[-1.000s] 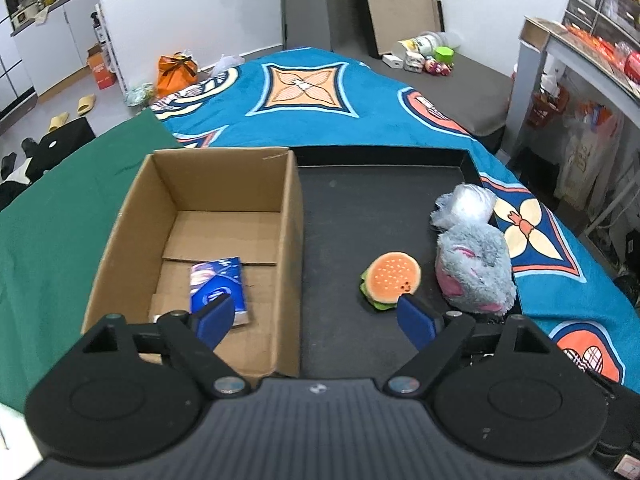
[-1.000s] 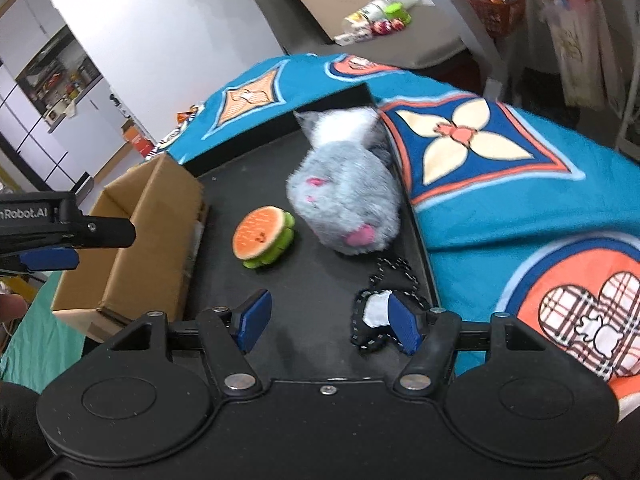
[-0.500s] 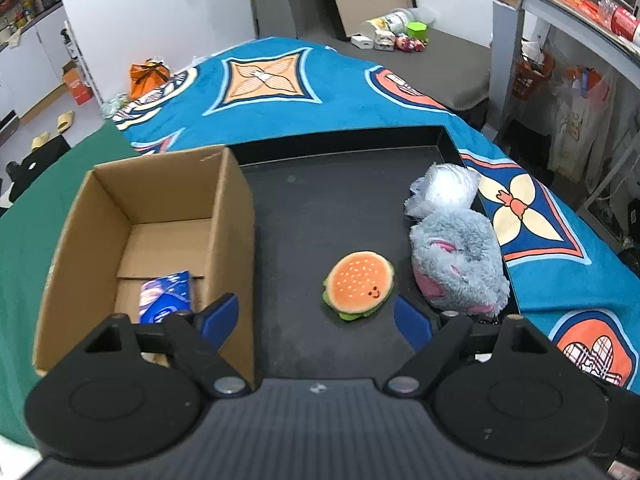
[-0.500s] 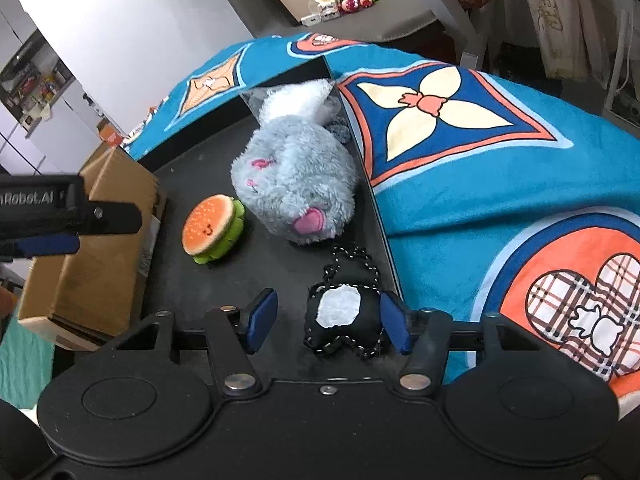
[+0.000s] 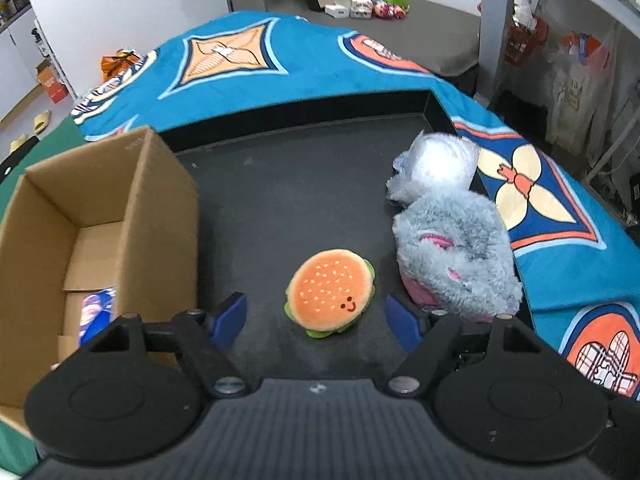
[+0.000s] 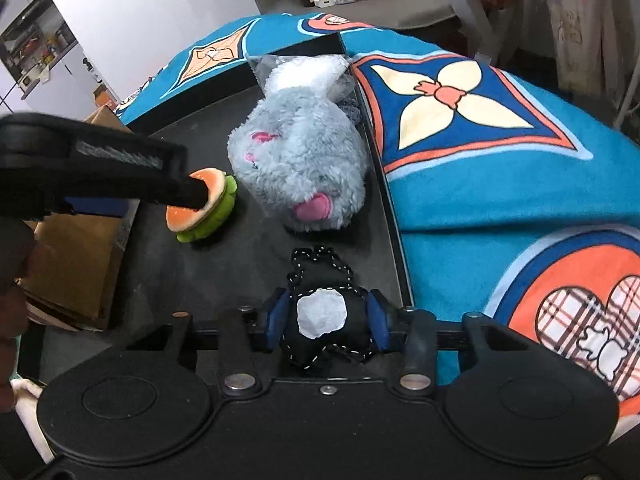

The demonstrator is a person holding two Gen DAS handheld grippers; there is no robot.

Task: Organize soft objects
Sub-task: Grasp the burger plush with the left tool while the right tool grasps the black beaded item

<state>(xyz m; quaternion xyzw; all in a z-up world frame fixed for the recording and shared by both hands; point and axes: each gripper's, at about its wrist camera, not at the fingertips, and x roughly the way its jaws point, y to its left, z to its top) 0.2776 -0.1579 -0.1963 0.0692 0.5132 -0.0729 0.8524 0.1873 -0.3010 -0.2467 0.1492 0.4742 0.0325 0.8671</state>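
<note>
A plush hamburger (image 5: pixel 331 293) lies on the black tray (image 5: pixel 288 200), and my left gripper (image 5: pixel 316 318) is open around it, one blue finger on each side. It also shows in the right wrist view (image 6: pixel 208 204), partly behind the left gripper's body. A grey fluffy plush (image 5: pixel 452 248) lies to its right, with a bagged white soft item (image 5: pixel 434 160) behind it. My right gripper (image 6: pixel 326 320) is shut on a small black pouch with a white patch (image 6: pixel 322 316) near the tray's front right. A cardboard box (image 5: pixel 100 216) stands at the left with a blue packet (image 5: pixel 96 312) inside.
The tray sits on a blue patterned blanket (image 5: pixel 248 60) with green cloth at the left. A grey shelf leg (image 5: pixel 492 28) and hanging bags stand at the right. Small items (image 5: pixel 372 0) lie on the floor mat beyond.
My left gripper moved right from the box to straddle the hamburger. My right gripper moved forward and shut on the black pouch.
</note>
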